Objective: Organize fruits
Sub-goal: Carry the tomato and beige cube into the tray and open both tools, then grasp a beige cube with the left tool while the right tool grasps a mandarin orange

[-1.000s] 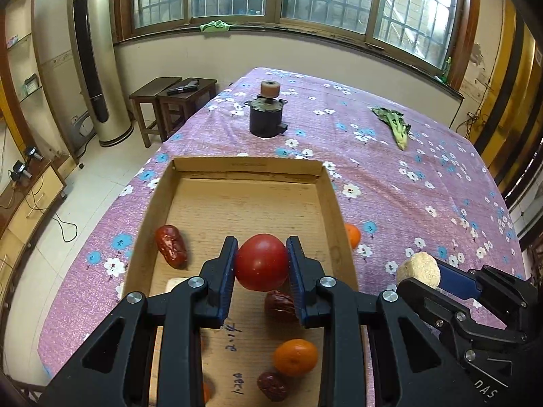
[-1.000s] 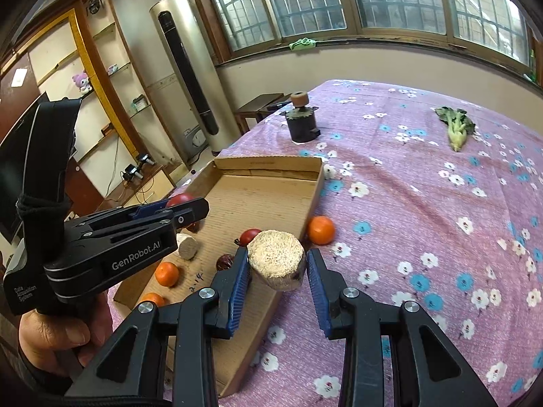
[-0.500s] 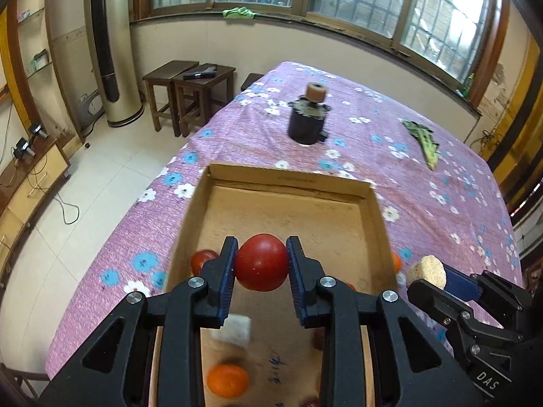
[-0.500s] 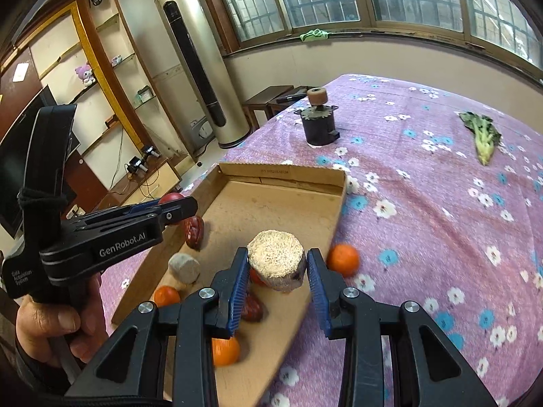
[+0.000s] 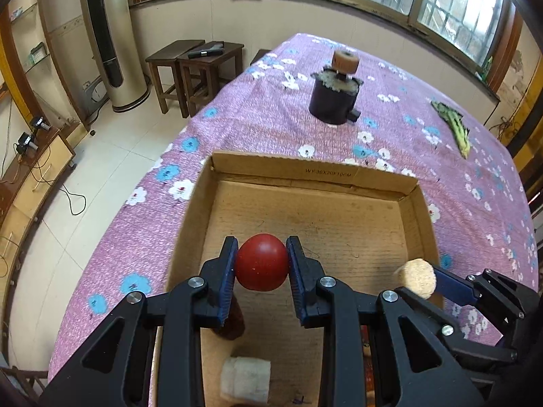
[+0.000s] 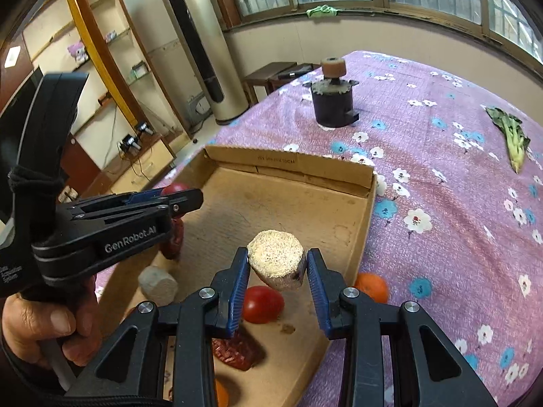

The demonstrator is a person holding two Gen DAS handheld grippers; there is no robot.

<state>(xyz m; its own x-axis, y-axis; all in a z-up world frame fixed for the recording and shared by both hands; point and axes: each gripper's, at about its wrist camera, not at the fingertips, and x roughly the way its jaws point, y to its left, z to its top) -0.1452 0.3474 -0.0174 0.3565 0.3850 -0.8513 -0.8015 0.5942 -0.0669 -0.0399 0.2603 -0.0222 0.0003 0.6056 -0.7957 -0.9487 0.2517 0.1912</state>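
Observation:
My left gripper (image 5: 261,264) is shut on a red tomato (image 5: 261,262) and holds it above the left side of a shallow cardboard box (image 5: 312,173). My right gripper (image 6: 275,269) is shut on a pale beige chunk with a dark skin (image 6: 275,261), above the box's (image 6: 288,161) middle; it also shows in the left wrist view (image 5: 416,276). Inside the box lie a second red tomato (image 6: 263,303), red dates (image 6: 234,352) (image 6: 173,237) and a pale chunk (image 6: 157,285). An orange (image 6: 371,286) sits on the cloth just outside the box's right wall.
The table has a purple flowered cloth (image 6: 458,203). A black cylinder with a tan cap (image 5: 334,96) stands behind the box. A green vegetable (image 5: 456,129) lies at the far right. Stools (image 5: 193,68) and a tall air conditioner (image 5: 105,34) stand past the table's left edge.
Both grippers have moved forward over the box toward its far end, each still holding its item. The box's far wall and the black cylinder look closer now.

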